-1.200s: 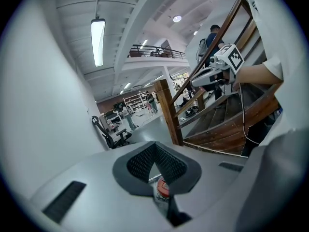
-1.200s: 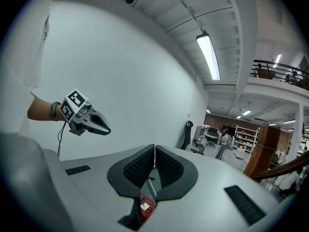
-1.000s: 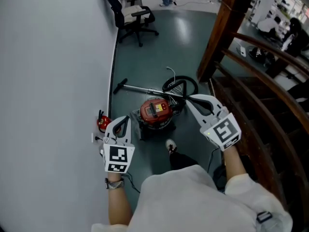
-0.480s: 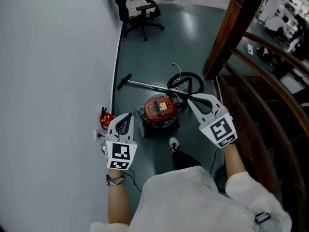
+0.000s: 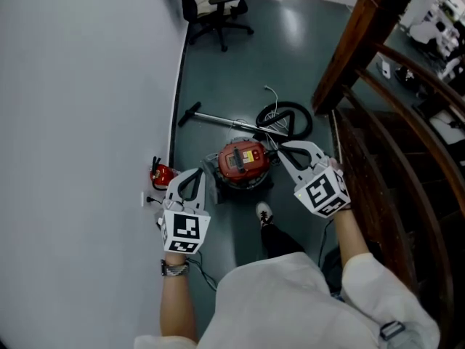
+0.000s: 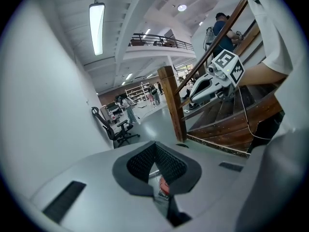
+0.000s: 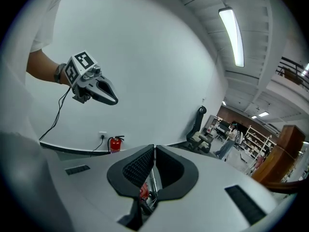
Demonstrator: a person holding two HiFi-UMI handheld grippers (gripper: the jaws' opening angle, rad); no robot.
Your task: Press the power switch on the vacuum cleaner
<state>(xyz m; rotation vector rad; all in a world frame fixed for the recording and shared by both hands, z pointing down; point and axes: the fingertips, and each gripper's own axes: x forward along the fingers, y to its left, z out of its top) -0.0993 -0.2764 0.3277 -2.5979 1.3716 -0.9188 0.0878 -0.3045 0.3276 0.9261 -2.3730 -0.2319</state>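
In the head view a red canister vacuum cleaner (image 5: pixel 243 160) stands on the grey floor, its top facing up. My left gripper (image 5: pixel 195 174) hangs just left of it, jaws shut and empty. To the vacuum's right my right gripper (image 5: pixel 283 151) also has its jaws shut on nothing, the tips close to the rim of the vacuum's red top. In the left gripper view the pads meet at the tip of the left gripper (image 6: pixel 155 145), and a bit of the red vacuum (image 6: pixel 164 185) shows below them. The right gripper (image 7: pixel 154 148) has its jaws together, with the vacuum (image 7: pixel 144 191) under them.
A white wall runs along the left, with a red fire extinguisher (image 5: pixel 161 174) at its foot. The vacuum's metal wand (image 5: pixel 218 120) and coiled black hose (image 5: pixel 287 118) lie behind it. A wooden staircase post (image 5: pixel 356 42) rises at right. An office chair (image 5: pixel 214 6) stands farther back.
Both grippers have come down toward the vacuum. The right one dropped more and drew in to the vacuum's right side; the left crept closer on its left. Both stayed shut.
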